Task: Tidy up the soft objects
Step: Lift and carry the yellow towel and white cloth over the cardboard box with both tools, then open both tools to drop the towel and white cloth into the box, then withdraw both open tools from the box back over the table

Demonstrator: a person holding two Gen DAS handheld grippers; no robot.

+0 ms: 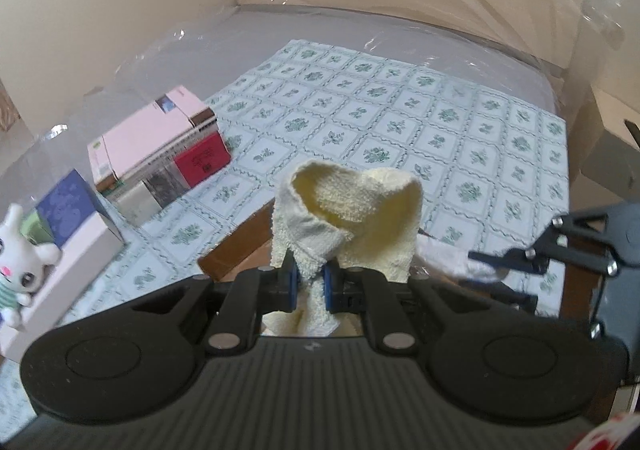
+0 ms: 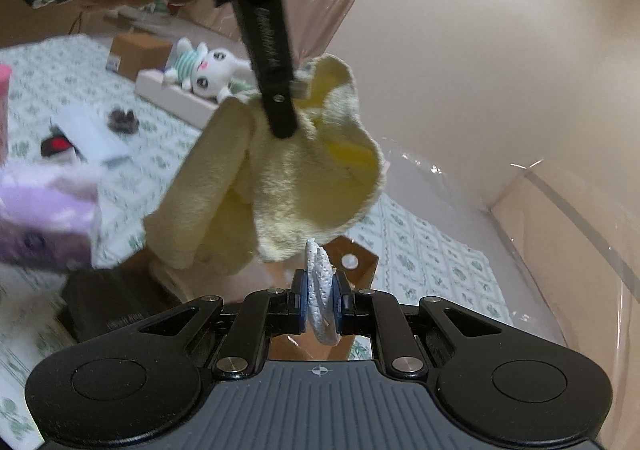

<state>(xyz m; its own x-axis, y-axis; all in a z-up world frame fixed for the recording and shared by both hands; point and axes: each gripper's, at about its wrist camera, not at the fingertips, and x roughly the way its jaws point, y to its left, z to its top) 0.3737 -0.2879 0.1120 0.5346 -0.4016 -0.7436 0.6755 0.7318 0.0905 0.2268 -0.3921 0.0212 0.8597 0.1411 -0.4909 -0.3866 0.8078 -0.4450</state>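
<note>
My left gripper (image 1: 311, 282) is shut on a pale yellow towel (image 1: 352, 217) and holds it up above a brown cardboard box (image 1: 240, 250). The towel also hangs in the right wrist view (image 2: 280, 185), with the left gripper's finger (image 2: 276, 61) coming down from above. My right gripper (image 2: 320, 300) is shut on a small white-grey cloth (image 2: 320, 290). In the left wrist view the right gripper (image 1: 500, 262) shows at the right, holding the white cloth (image 1: 452, 258) close beside the towel.
A flowered cloth (image 1: 400, 109) covers the table. Pink and red boxes (image 1: 160, 145) and a white plush rabbit (image 1: 20, 254) sit at the left. The rabbit (image 2: 212, 69), a purple box (image 2: 44, 217) and small items lie at the left of the right wrist view. Clear plastic sheeting lines the walls.
</note>
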